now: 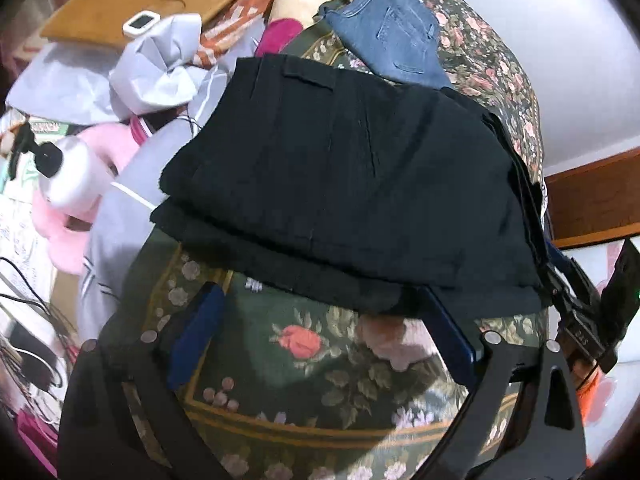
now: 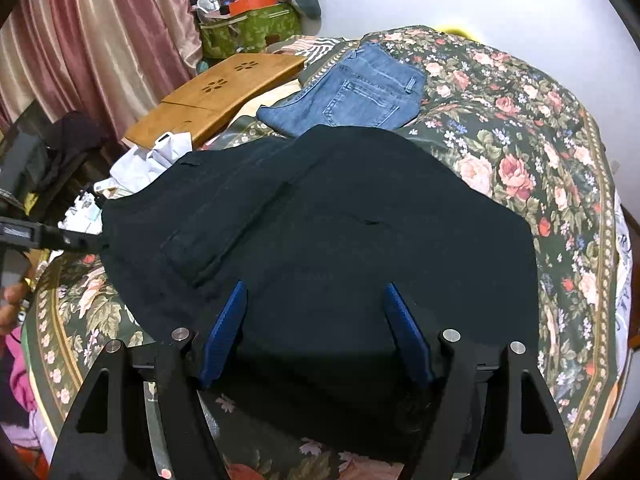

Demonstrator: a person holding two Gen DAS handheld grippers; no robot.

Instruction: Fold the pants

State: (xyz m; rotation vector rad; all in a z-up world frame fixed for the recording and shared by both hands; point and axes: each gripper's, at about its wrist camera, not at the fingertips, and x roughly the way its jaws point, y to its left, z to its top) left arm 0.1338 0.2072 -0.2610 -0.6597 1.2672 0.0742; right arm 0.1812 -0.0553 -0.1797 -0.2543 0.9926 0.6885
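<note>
With both the left tongs (image 1: 320,312) and right tongs (image 2: 316,332) spread wide and gripping nothing, I judge any snag against the folded black pants (image 2: 320,232) on the bed (image 2: 520,152) could undo the fold.

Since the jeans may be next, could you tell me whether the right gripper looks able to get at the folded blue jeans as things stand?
Probably yes. The right gripper is open and holds nothing, and the blue jeans lie uncovered beyond the black pants, so it would have to reach over them.
</note>
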